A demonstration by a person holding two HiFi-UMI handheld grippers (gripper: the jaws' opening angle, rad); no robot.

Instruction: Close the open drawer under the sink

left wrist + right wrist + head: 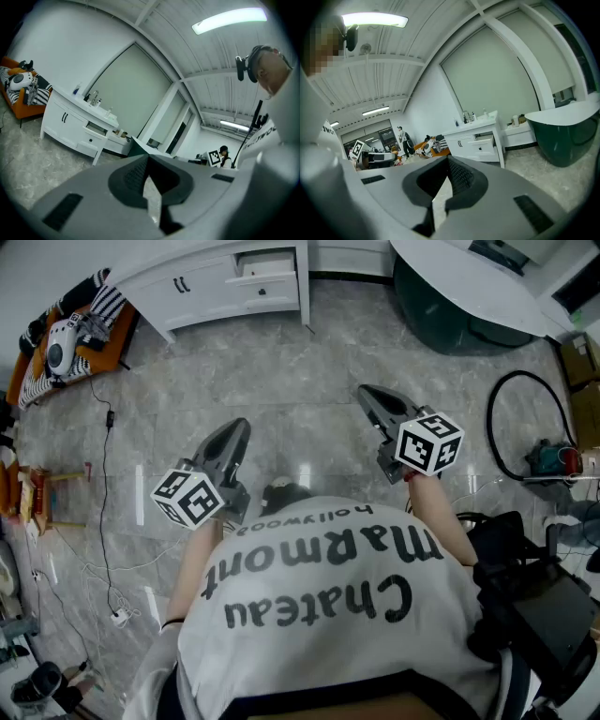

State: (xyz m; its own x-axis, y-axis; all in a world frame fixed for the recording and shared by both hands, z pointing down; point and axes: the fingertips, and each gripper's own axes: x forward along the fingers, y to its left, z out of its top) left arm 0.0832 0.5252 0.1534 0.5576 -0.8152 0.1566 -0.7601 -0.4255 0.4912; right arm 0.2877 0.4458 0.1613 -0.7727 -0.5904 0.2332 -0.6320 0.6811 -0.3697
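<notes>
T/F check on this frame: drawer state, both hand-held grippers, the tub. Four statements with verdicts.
1. The drawer in the vanity stands open. True.
2. The left hand-held gripper holds the drawer's knob. False: it is shut on nothing, over the floor well short of the vanity.
3. The right hand-held gripper has its jaws together. True.
4. The tub is white outside. False: dark green with a white rim.
</notes>
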